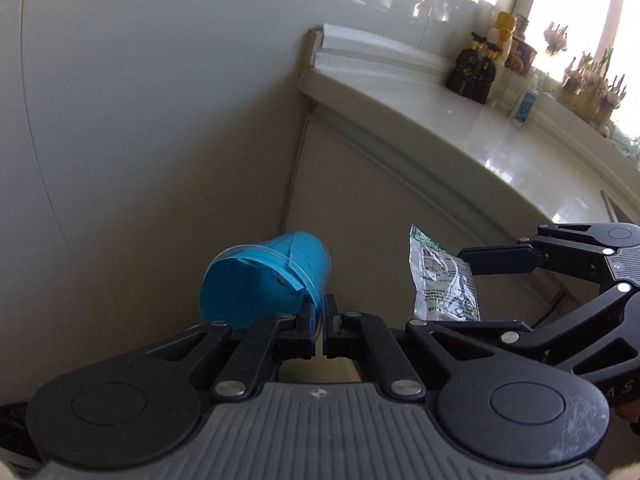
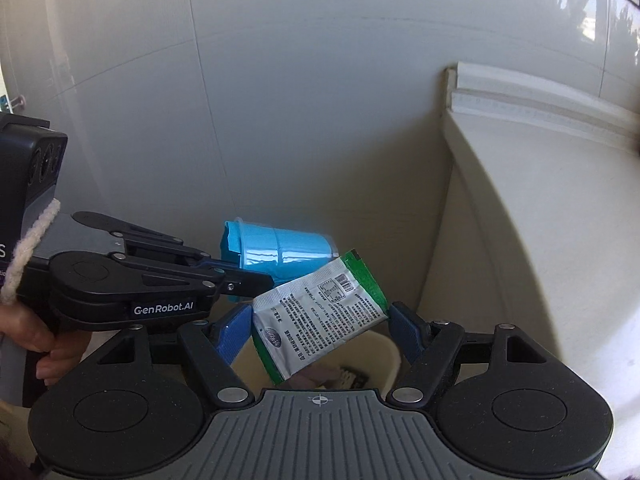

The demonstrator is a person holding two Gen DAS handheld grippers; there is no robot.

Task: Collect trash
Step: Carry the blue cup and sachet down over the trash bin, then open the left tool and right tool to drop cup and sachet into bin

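Observation:
My left gripper [image 1: 320, 314] is shut on the rim of a blue plastic cup [image 1: 264, 280], which lies on its side in the air with its mouth towards the camera. The right wrist view shows the same cup [image 2: 284, 252] beyond the left gripper [image 2: 250, 280]. My right gripper [image 2: 318, 330] holds a silver packet with green edges [image 2: 320, 316], its blue pads [image 2: 230, 334] pressing on the packet's two ends. The packet [image 1: 444, 280] and right gripper [image 1: 444, 292] also show at the right of the left wrist view. Below the packet stands a beige bin [image 2: 394, 360] with some trash inside.
A white counter [image 1: 460, 132] runs along the right, bearing dark bottles [image 1: 474, 68], a small blue-labelled bottle [image 1: 525, 102] and potted plants [image 1: 592, 88]. A cabinet front [image 1: 380, 208] meets a pale tiled wall [image 1: 160, 100] in the corner. A hand [image 2: 40, 336] grips the left tool.

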